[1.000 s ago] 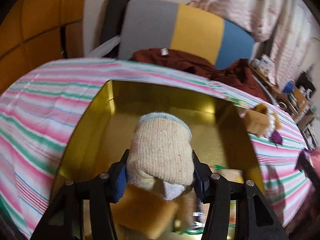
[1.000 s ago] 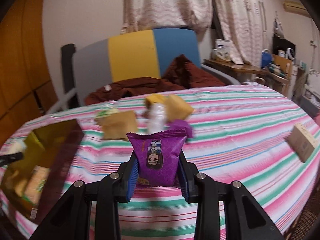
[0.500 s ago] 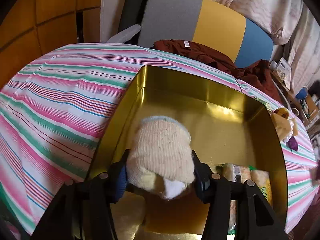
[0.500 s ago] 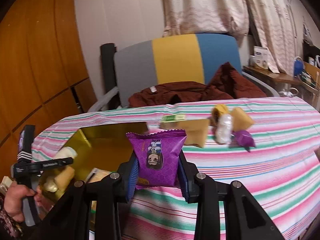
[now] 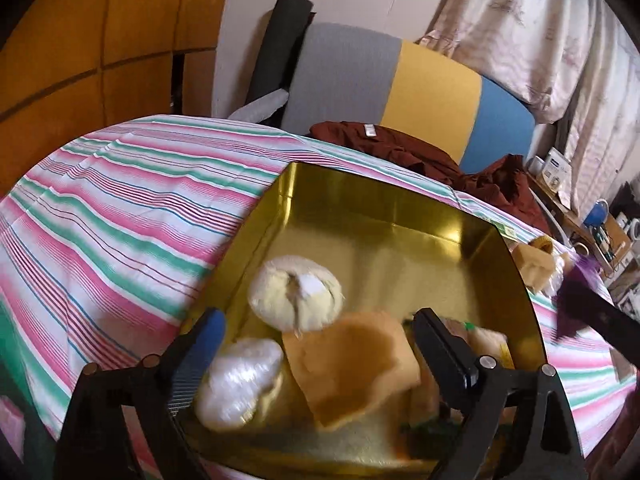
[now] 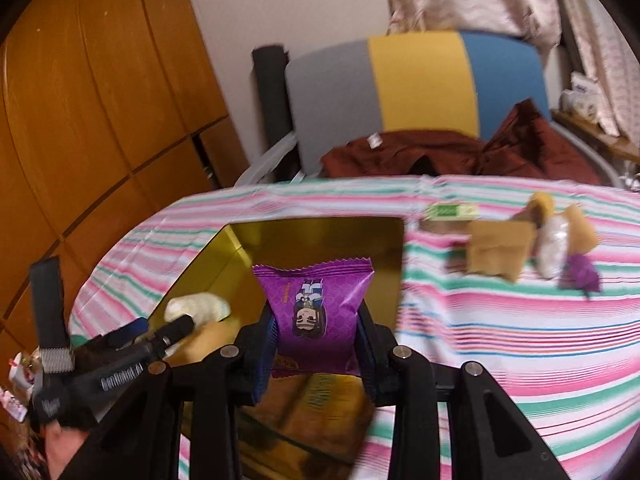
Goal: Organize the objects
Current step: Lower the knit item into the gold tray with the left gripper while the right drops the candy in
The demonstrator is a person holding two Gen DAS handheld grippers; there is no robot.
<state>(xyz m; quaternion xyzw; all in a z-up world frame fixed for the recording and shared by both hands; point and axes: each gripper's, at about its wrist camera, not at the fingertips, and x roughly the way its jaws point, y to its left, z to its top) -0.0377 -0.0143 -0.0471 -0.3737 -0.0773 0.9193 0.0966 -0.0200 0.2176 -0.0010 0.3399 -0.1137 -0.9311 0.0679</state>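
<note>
Left gripper (image 5: 316,332) fingers just opened wide, cream sock ball (image 5: 296,298) lying free in gold tin (image 5: 384,216); right gripper (image 6: 316,332) fingers clamp purple snack packet (image 6: 314,312) over tin.

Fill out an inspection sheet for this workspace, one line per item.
Surface: striped tablecloth covers the table.
Job's things: gold tin holds the cream pouch and wrapped snacks; more snacks lie on the cloth.
Clutter: green packet beside the tin.
Grippers: left gripper open, jaws just opened, nothing pressed between them; right gripper shut on purple packet.
Cables: nothing seen.
Surroundings: tricolour chair, maroon garment, curtains.
</note>
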